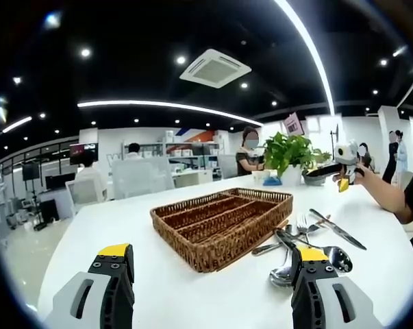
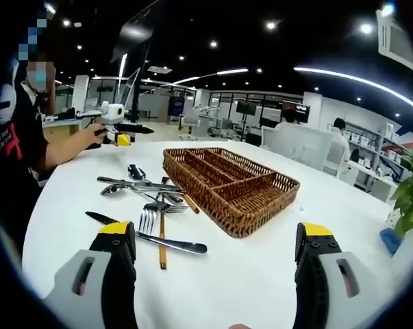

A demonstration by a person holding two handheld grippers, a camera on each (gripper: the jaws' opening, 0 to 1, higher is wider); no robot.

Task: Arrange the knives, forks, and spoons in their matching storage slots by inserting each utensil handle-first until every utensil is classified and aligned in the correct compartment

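Jaws: both pairs stand wide apart and hold nothing; the left gripper and the right gripper each hover low over the white worktop, short of any utensil.
Worktop: round and white, carrying the basket in the middle and the loose cutlery to one side of it.
Basket: the wicker tray lies between the two grippers, its long slots running along its length with one cross slot at an end; all compartments look unfilled (the far corners are hard to read).
Cutlery pile: in the left gripper view the heap sits right of the basket and just ahead of the right-hand jaw; in the right gripper view the same heap lies left of the basket, ahead of the left-hand jaw.
Nearest pieces: a knife lies crosswise close to the right gripper's jaws, with a fork pointing toward them and a wood-handled piece alongside.
Spoons: a few lie farther back, bowls toward the person seated across.
Judgement: nothing is sorted yet; the right gripper looks better placed for the knife, though its long axis runs across the jaws' line of approach, so little turning seems needed to close across its narrow width.
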